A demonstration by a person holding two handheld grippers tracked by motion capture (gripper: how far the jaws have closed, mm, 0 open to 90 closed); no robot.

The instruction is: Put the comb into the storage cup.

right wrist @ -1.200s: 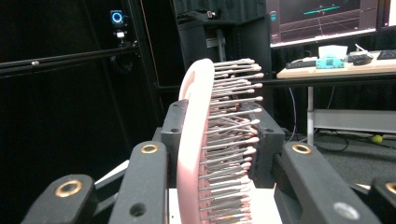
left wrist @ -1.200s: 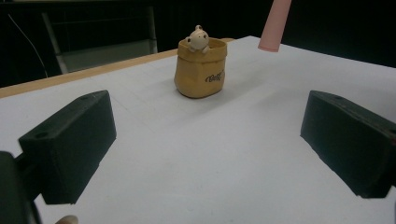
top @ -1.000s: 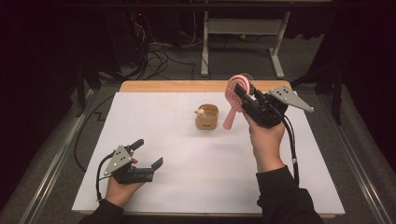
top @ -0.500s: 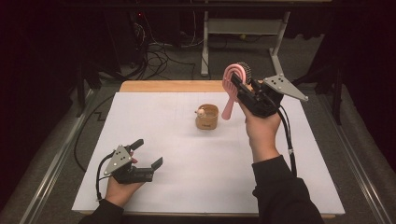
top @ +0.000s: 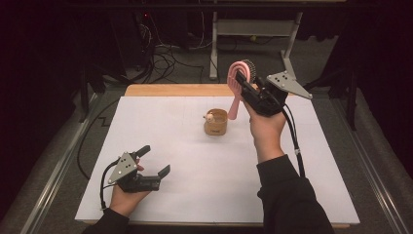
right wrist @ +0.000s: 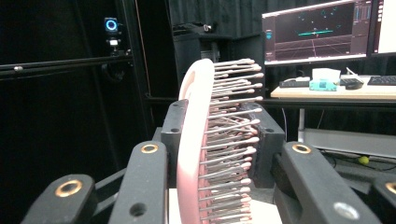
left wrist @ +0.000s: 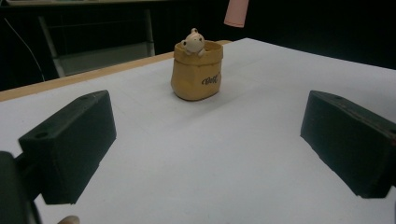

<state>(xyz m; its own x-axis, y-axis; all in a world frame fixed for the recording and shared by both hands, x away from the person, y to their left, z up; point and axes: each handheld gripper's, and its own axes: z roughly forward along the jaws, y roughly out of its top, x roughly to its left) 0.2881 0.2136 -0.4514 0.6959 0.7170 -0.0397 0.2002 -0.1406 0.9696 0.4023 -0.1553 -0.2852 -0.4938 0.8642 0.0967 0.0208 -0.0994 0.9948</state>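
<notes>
Right tool (top: 242, 84): raised above the far right part of the counter, jaws clamped on the head of the pink hairbrush, one on its back and one against the bristles.
Pink hairbrush (top: 238, 80): held up in the air, head uppermost and handle hanging down toward the counter; the handle's lower end sits just beside the pouch in the high view, above it and not touching. In the right gripper view the pink back (right wrist: 194, 140) faces left and the rows of tipped bristles point right, between the two black jaws.
Right hand (top: 265, 129): wrapped round the tool's body from below, dark sleeve running to the bottom edge, black cable trailing down along the forearm.
Left tool (top: 155, 162): low over the near left part of the counter, jaws apart with nothing between them; the left gripper view shows them wide, with bare white surface in the gap.
Left hand (top: 127, 195): holds its tool near the counter's front edge, well apart from the pouch.
Pouch (top: 215, 122): small tan bag-shaped holder, upright near the middle of the counter, a little pale figure peeking over its rim (left wrist: 192, 41).
Counter (top: 195, 161): white sheet over a wooden top, whose bare edge shows along the far side.
</notes>
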